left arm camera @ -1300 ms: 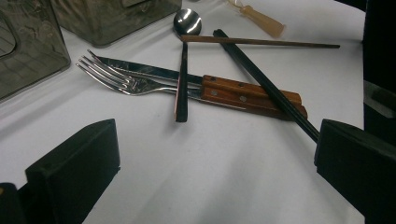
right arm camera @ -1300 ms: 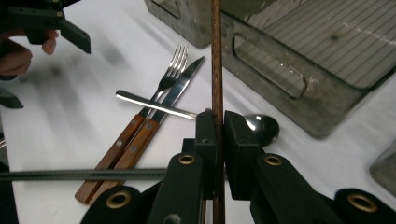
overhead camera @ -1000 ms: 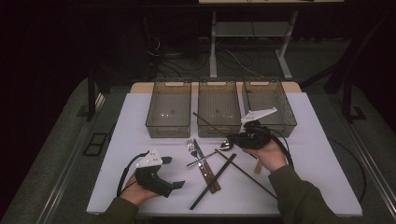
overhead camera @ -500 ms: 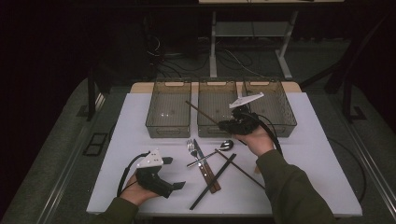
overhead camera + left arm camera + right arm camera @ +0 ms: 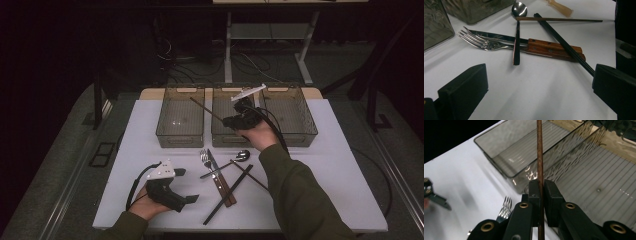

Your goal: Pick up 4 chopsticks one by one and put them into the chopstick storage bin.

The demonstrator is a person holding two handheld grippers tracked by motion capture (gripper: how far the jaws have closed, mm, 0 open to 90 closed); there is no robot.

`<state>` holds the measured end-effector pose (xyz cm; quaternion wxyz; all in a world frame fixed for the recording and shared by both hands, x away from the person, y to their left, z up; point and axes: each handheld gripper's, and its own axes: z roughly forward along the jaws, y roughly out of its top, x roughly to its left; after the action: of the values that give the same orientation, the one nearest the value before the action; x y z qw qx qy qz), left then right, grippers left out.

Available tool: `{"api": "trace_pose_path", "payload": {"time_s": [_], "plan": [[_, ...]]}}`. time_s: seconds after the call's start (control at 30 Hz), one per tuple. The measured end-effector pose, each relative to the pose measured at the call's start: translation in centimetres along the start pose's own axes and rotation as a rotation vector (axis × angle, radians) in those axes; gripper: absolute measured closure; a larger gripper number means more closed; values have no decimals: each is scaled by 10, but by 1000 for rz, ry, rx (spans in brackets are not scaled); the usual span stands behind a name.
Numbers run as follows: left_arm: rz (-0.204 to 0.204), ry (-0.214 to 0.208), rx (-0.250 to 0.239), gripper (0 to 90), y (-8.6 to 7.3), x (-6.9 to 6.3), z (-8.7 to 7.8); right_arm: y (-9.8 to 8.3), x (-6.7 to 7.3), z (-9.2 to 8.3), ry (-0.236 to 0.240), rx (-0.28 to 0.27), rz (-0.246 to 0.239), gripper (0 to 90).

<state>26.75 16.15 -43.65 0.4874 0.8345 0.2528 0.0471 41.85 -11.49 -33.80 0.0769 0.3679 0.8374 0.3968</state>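
Your right tongs (image 5: pixel 226 121), clamped on a brown chopstick (image 5: pixel 206 111), have carried it up from the table (image 5: pixel 340 165) to over the middle bin (image 5: pixel 218 138); lower it in. Your left tongs (image 5: pixel 186 186) rest open near the fork (image 5: pixel 477 42)

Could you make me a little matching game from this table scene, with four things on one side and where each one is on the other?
Things:
1. brown chopstick
2. spoon
3. knife
4. left gripper

Places or states:
A. lies flat on the table, beside the fork
B. open, resting on the table
C. pinched in the right gripper, above the bins
D. handle crosses over the knife and fork

Pairs: 1-C, 2-D, 3-A, 4-B
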Motion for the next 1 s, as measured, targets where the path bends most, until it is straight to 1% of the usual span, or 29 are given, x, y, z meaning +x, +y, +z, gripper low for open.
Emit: {"api": "trace_pose_path", "payload": {"time_s": [0.1, 0.13, 0.23, 0.27, 0.47, 0.53, 0.63, 0.8, 0.9, 1.0], "plan": [[1, -2, -3, 0, 0, 0, 0, 8, 0, 6, -8, 5, 8, 843], [7, -1, -2, 0, 0, 0, 0, 11, 1, 9, -13, 4, 12, 843], [3, -4, -6, 0, 0, 0, 0, 19, 1, 15, -17, 1, 16, 842], [9, -4, 7, 0, 1, 0, -1, 21, 1, 18, -17, 2, 20, 842], [5, -7, -6, 0, 0, -1, 0, 37, 4, 33, -26, 8, 26, 842], [7, -12, -3, 0, 1, 0, 0, 41, 5, 42, -29, 11, 27, 842], [0, -18, -14, 0, 1, -1, 0, 45, 7, 55, -36, 26, 36, 842], [5, -15, -7, 0, 0, -1, 0, 51, 8, 74, -43, 39, 58, 842], [24, -11, -1, 0, 1, -1, 1, 56, 8, 83, -50, 43, 61, 842], [23, -13, 1, 0, 1, -1, 1, 62, 9, 92, -57, 52, 75, 842]]}}
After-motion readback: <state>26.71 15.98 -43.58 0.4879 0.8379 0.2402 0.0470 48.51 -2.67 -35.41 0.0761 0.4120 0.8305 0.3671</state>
